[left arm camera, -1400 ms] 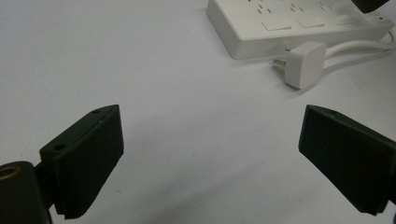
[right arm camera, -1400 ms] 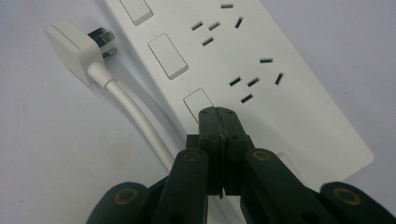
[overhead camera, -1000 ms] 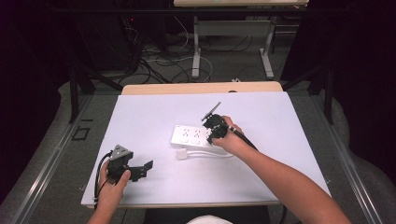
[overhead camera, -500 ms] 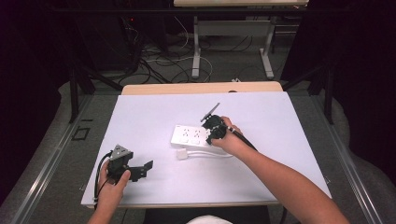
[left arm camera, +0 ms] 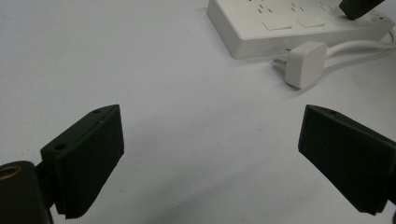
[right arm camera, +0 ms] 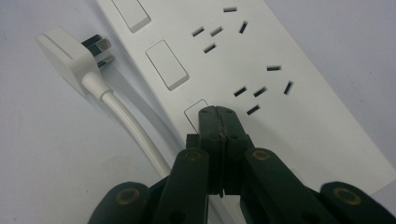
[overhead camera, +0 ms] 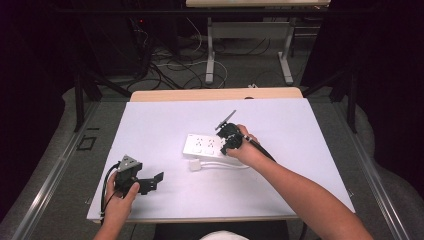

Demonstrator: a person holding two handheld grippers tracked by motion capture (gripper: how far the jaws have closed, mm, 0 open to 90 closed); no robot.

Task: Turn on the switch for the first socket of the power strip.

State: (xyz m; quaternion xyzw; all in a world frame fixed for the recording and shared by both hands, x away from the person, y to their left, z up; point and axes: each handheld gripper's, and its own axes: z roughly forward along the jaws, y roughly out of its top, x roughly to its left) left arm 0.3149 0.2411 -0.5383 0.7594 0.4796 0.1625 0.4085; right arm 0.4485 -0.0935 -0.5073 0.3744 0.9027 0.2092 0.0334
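White table (overhead camera: 165, 125), right gripper (right arm camera: 218, 114) with jaws together, hiding part of a power strip (right arm camera: 299, 116) switch (left gripper (left arm camera: 210, 158) gaping, empty)

I worked in what looked like a lab or test room. My white surface (overhead camera: 165, 125) stood among dark curtains (overhead camera: 380, 75), with loose cables (overhead camera: 175, 65) on the floor and a metal-legged desk (overhead camera: 250, 45) behind.

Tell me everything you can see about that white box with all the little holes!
The power strip is a long, flat white block that looks like plastic, lying on the white table. It has slot-shaped sockets and rectangular switches. Its own white plug lies unplugged beside it. The shut right hand-held gripper presses its tip onto one switch.
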